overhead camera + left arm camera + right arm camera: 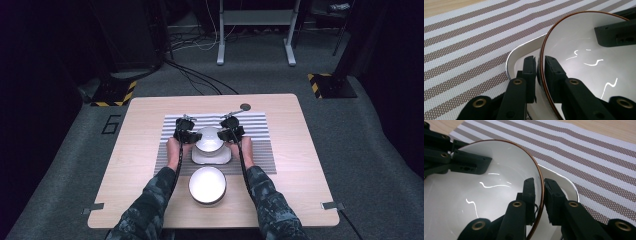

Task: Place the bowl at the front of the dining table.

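A white bowl with a thin brown rim [209, 138] [579, 72] [474, 195] sits over a white square plate [211, 157] [519, 58] [564, 185] on a striped placemat [260, 145]. My left gripper [187, 135] [539, 60] is shut on the bowl's left rim, one jaw inside and one outside. On the opposite rim my right gripper [231, 133] [539, 182] is shut the same way. Each gripper view shows the other gripper's jaw across the bowl. Whether the bowl touches the plate I cannot tell.
A second white bowl [207, 185] stands on the bare wooden table [135, 165] just in front of the placemat, between the person's forearms. A small grey disc [245, 106] lies near the table's far edge.
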The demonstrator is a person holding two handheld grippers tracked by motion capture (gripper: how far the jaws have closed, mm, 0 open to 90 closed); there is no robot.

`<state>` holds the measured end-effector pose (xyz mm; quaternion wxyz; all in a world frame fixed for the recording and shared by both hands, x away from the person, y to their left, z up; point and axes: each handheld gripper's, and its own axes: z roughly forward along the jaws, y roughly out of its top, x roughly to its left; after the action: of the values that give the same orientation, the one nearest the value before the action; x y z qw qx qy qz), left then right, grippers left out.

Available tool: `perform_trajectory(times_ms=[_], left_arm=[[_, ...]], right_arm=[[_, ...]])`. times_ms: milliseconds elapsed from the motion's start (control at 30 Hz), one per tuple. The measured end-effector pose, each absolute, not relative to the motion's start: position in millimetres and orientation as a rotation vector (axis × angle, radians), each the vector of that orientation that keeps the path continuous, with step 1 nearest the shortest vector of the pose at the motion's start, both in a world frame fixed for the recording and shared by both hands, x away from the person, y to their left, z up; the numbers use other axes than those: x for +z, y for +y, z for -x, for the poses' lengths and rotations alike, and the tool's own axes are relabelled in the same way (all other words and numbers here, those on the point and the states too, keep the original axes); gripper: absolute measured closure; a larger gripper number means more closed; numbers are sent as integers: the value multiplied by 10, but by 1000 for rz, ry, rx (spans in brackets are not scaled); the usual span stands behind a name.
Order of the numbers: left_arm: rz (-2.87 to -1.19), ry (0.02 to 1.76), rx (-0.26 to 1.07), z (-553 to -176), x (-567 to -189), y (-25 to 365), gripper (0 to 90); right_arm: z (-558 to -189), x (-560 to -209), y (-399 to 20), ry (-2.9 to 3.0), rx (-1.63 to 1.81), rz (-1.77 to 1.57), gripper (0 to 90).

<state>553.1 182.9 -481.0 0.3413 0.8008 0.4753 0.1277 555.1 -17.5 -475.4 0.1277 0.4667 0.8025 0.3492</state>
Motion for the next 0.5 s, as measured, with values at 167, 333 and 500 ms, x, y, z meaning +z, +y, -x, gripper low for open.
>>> perform_trajectory(times_ms=[167, 333, 500], left_arm=[[-2081, 1229, 337, -5516, -4787, 1836, 740], [-2084, 1208, 341, -5488, -4754, 1833, 597], [-2099, 1191, 320, -5457, -4699, 1849, 500]], right_arm=[[-5540, -4758, -156, 2337, 995, -1351, 796], [-5516, -4728, -197, 2333, 1033, -1332, 716], [-5494, -4673, -243, 2345, 1073, -1329, 624]])
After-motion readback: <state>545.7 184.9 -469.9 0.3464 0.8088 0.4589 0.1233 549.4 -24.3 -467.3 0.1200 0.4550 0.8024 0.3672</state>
